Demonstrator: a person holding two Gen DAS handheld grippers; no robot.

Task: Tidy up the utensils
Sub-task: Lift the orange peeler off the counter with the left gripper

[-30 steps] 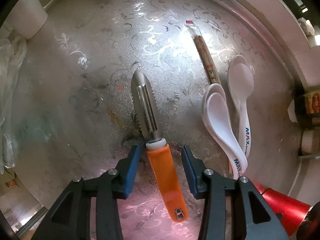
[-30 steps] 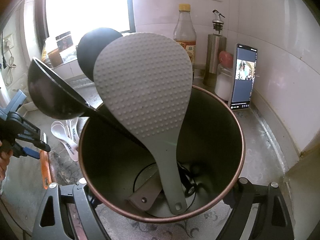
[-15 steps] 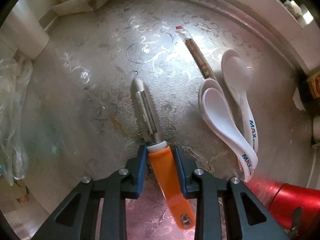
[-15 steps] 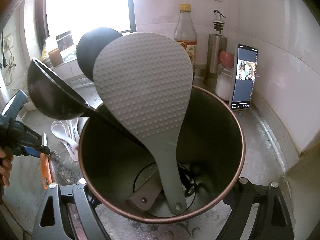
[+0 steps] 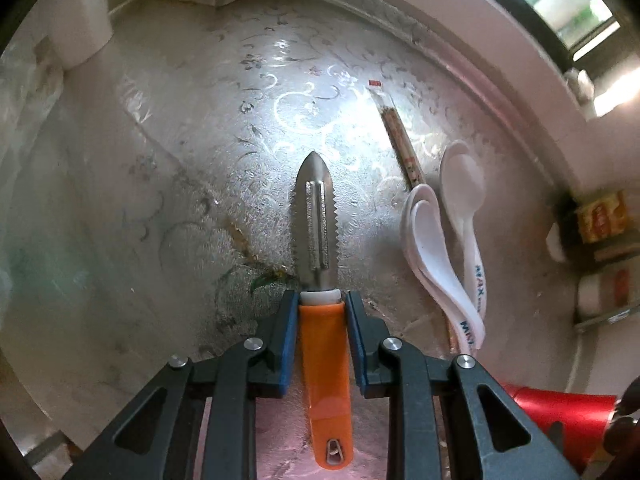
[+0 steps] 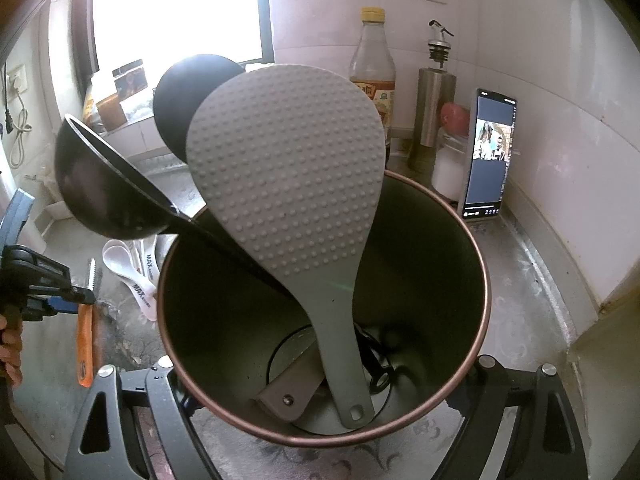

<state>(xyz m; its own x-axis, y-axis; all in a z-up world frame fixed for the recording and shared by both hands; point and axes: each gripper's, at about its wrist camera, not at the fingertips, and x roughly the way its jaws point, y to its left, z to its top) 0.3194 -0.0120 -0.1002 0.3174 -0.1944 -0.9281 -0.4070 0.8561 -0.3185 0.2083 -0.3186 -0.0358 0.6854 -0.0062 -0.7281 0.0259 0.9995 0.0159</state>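
The left gripper (image 5: 322,320) is gripping the peeler (image 5: 320,280) by the top of its orange handle, its jaws having just been closing until the blue pads (image 5: 289,340) are pressing both sides, with the blade pointing away over the counter (image 5: 180,160). The right gripper (image 6: 320,408) is clamping the holder (image 6: 460,248), which is standing to the right of the peeler and already carrying a rice paddle (image 6: 288,168) and a ladle (image 6: 96,184). The step in hand is picking up the peeler; next it probably needs lifting clear, carrying right and lowering handle-first into the holder, while the white spoons (image 5: 444,248) and chopsticks (image 5: 400,140) are lying waiting just right of it.
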